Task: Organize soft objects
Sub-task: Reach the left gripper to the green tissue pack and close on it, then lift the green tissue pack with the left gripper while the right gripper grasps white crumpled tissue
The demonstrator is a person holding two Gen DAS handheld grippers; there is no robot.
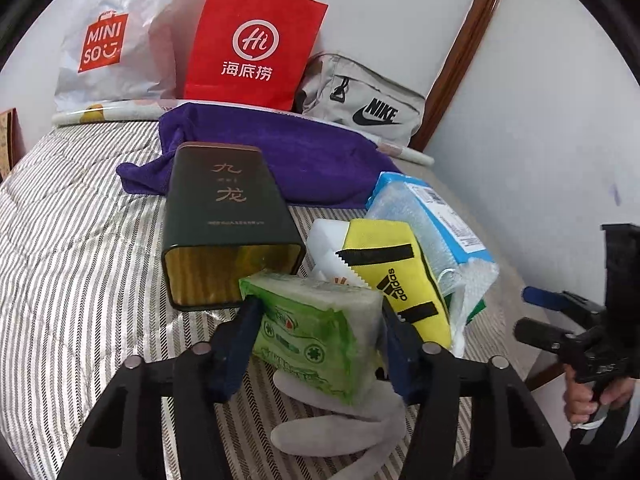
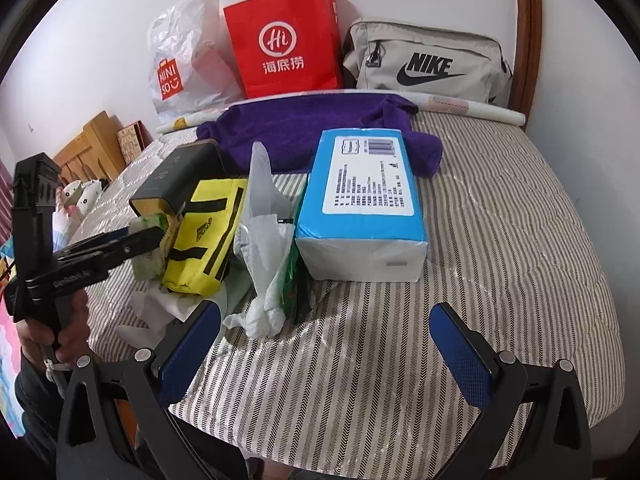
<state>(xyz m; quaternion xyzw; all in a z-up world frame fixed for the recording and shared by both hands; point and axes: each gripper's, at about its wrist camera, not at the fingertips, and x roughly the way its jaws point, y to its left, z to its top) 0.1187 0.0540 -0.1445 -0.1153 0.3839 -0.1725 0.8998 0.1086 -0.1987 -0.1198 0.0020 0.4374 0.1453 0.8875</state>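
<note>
My left gripper (image 1: 316, 308) is shut on a green tissue pack (image 1: 320, 328), held just above the striped bed in front of the open dark green tin (image 1: 228, 224). It also shows in the right wrist view (image 2: 150, 236) at the left. A yellow Adidas pouch (image 1: 396, 272) (image 2: 204, 236) lies right of the pack. A blue tissue box (image 2: 362, 204) (image 1: 436, 220) sits beside it, with a crumpled white bag (image 2: 264, 264) between them. A grey soft item (image 1: 336, 420) lies under the left gripper. My right gripper (image 2: 326, 344) is open and empty above the bed's near edge.
A purple towel (image 2: 316, 132) lies behind the items. A Miniso bag (image 2: 184, 60), a red paper bag (image 2: 284, 40) and a grey Nike bag (image 2: 428, 64) stand against the wall. A rolled sheet (image 2: 472, 108) lies along the back. A wooden headboard (image 2: 528, 36) is at right.
</note>
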